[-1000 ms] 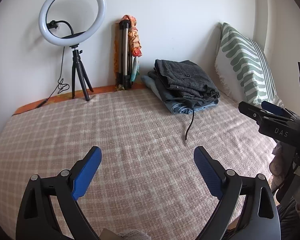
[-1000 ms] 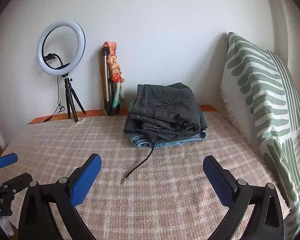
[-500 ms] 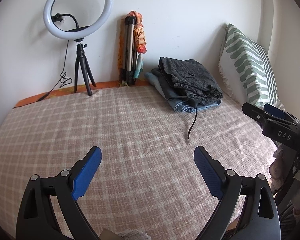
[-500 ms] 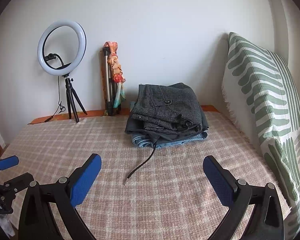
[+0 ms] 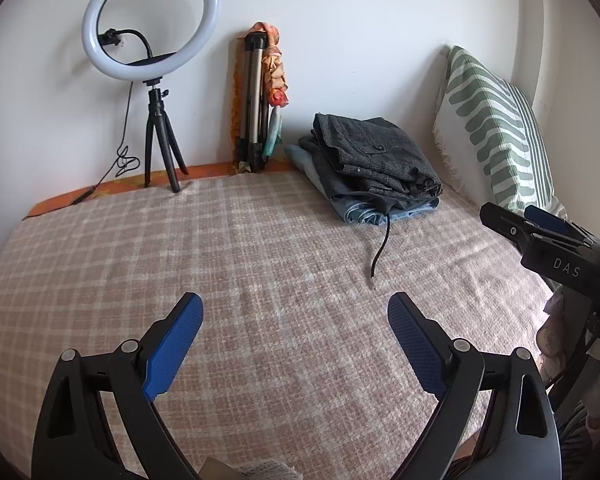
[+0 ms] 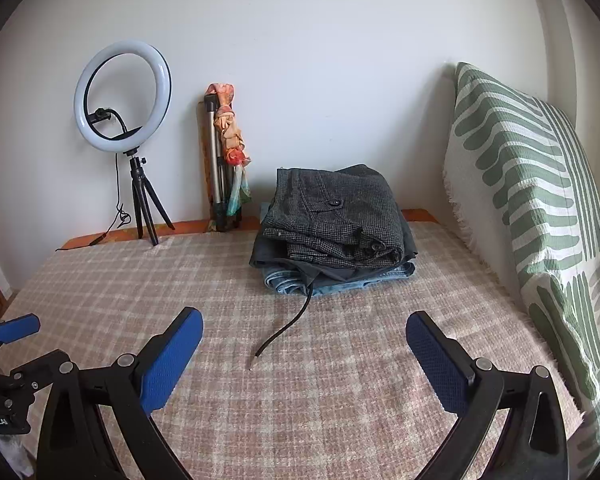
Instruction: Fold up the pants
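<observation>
Left wrist view: left gripper (image 5: 295, 322) spread wide over the checked bedspread (image 5: 236, 264), gripping nothing. Folded pants stack (image 5: 374, 168) far right against the wall, grey tweed pair atop denim, black drawstring (image 5: 381, 250) trailing onto the cover. Ring light on tripod (image 5: 152, 60) far left, folded tripod with scarf (image 5: 262, 100) beside it, striped pillow (image 5: 496, 128) upright at right.

Right wrist view: right gripper (image 6: 304, 338) likewise wide apart and empty, hovering above the bedspread (image 6: 340, 392). Pants stack (image 6: 336, 228) straight ahead, cord (image 6: 286, 326) pointing toward the camera. Pillow (image 6: 528, 184) close on the right; white wall behind.
</observation>
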